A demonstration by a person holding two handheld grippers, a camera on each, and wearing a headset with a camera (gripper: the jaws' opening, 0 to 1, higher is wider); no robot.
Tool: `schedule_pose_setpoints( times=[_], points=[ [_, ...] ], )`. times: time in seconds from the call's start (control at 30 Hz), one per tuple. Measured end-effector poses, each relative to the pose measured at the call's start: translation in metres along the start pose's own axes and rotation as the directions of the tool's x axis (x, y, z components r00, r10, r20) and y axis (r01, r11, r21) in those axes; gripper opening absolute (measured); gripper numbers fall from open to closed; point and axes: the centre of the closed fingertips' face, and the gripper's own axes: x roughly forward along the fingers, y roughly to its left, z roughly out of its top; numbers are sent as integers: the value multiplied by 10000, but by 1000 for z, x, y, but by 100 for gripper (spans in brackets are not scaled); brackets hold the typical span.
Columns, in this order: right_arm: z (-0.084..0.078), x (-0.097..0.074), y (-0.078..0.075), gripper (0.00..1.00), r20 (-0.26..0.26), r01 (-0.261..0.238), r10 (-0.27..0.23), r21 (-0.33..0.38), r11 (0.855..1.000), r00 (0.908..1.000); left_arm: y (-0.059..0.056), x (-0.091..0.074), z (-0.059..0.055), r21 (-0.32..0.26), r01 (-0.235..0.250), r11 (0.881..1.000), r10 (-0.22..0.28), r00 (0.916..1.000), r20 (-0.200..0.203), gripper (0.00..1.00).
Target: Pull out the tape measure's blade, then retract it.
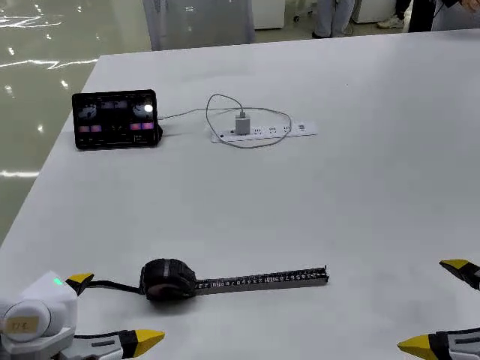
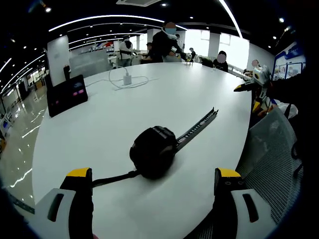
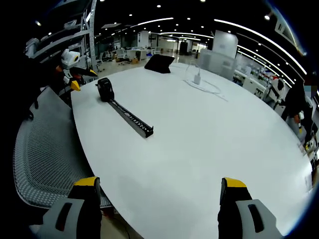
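Near table's (image 1: pixel 375 187) front edge in head view, black tape measure (image 1: pixel 169 280), blade (image 1: pixel 262 282) drawn out rightward, left gripper (image 1: pixel 112 311) beside case, right gripper (image 1: pixel 435 306) apart from blade tip, left gripper view, case ahead between wide empty jaws, right gripper view, jaws wide, empty, blade tip nearest

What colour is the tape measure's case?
The tape measure's case is black; it shows best in the left gripper view.
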Motion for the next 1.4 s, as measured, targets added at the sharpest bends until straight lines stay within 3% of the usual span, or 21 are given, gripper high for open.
schedule_pose_setpoints(
  times=[0.33, 0.43, 0.53, 0.63, 0.77, 0.93, 1.03, 1.07, 1.27, 1.4],
  points=[
    [11, 9, -7, 99, -489, -501, 466, -733, 9961, 9977, -15, 16, 19, -149, 239, 9996, -235, 9993, 282, 99],
    [16, 13, -8, 99, -551, -747, 697, -942, 9928, 9960, -9, 23, 27, -417, -259, 9988, 281, 9981, 544, 99],
    [19, 18, -10, 99, -604, -885, 816, -1221, 9886, 9948, -10, 28, 34, -548, -361, 9978, 411, 9949, 924, 99],
    [19, 21, -9, 99, -955, -1239, 1140, -1050, 9867, 9889, -9, 33, 32, -785, -515, 9956, 570, 9960, 691, 99],
    [25, 23, -11, 99, -1060, -1365, 1217, -1452, 9799, 9869, -12, 38, 32, -918, -509, 9945, 564, 9967, 591, 99],
    [36, 31, -15, 99, -1084, -1620, 1423, -2014, 9660, 9839, -17, 47, 35, -806, -728, 9941, 774, 9954, 556, 99],
    [38, 37, -12, 99, -1306, -2136, 1900, -1999, 9563, 9731, -15, 51, 37, -968, -1049, 9898, 1097, 9929, 456, 99],
    [39, 40, -11, 99, -1366, -2261, 2005, -2098, 9512, 9701, -15, 53, 35, -981, -1133, 9887, 1162, 9929, 243, 99],
    [44, 49, -7, 99, -1785, -2704, 2274, -2740, 9229, 9573, -24, 60, 39, -854, -930, 9920, 948, 9954, 164, 99],
    [51, 56, -2, 99, -2035, -3007, 2464, -3072, 9029, 9476, -28, 64, 45, -1015, -985, 9899, 1024, 9942, 339, 99]
  ],
)
